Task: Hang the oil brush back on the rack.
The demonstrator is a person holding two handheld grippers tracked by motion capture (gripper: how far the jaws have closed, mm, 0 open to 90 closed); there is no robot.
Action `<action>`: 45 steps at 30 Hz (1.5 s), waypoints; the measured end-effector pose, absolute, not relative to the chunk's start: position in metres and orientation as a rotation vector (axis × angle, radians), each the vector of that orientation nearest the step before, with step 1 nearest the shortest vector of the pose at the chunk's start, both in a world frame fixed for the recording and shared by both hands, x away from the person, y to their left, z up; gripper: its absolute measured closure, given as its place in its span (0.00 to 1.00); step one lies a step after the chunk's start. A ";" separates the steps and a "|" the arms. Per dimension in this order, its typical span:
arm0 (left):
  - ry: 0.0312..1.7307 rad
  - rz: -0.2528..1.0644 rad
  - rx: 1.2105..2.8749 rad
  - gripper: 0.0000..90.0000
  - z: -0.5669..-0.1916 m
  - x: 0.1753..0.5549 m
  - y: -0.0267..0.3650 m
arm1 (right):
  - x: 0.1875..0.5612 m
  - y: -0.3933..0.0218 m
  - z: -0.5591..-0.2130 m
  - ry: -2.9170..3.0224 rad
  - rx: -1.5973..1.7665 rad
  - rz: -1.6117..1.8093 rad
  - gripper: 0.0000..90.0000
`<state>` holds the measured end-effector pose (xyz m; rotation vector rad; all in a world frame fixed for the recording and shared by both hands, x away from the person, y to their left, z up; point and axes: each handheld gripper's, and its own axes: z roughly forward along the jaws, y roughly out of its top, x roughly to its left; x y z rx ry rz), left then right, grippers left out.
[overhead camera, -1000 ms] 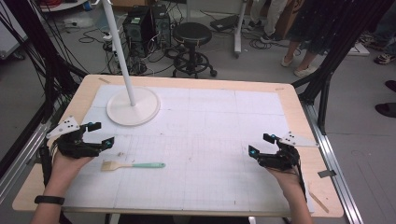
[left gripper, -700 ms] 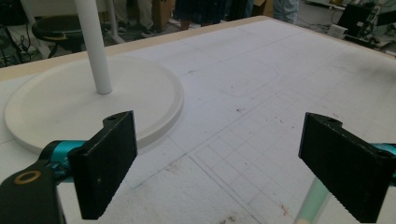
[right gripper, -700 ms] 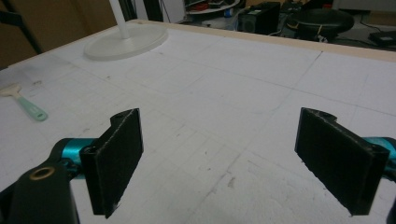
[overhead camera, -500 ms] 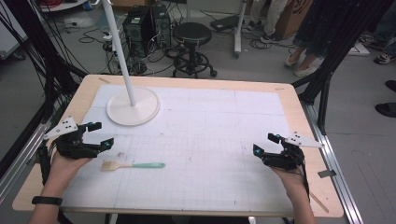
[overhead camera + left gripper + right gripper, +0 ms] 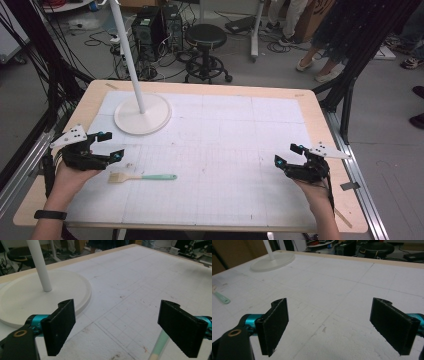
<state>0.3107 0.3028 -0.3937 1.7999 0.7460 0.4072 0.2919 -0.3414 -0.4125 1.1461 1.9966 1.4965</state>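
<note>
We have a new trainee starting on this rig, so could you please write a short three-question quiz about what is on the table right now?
1. True or false: the left hand-held gripper is shut on the brush.
2. Multiple choice: the lamp stand's round white base sits on the table's A) far left, B) far right, C) near right.
3. Short answer: which hand-held gripper is closer to the brush, and which way does the brush's green handle point?

Key
1. False: its jaws stand wide apart with nothing between them, and the brush lies on the white mat.
2. A.
3. The left one; the handle points toward the right hand-held gripper.
</note>
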 end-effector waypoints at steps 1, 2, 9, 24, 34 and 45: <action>0.739 0.404 1.806 0.19 -0.394 0.311 0.302 | 0.291 -0.343 -0.413 1.991 1.153 1.497 0.16; 0.730 0.398 1.819 0.20 -0.395 0.312 0.300 | 0.291 -0.344 -0.413 1.989 1.156 1.500 0.16; 0.622 0.330 1.902 0.25 -0.403 0.312 0.286 | 0.289 -0.351 -0.413 1.969 1.173 1.497 0.16; 0.553 0.216 2.035 0.28 -0.431 0.298 0.261 | 0.289 -0.350 -0.414 1.970 1.169 1.498 0.16; 0.507 0.214 2.120 0.46 -0.439 0.296 0.256 | 0.289 -0.351 -0.414 1.967 1.178 1.500 0.16; 0.494 0.190 2.187 0.72 -0.446 0.298 0.252 | 0.288 -0.353 -0.414 1.966 1.175 1.496 0.16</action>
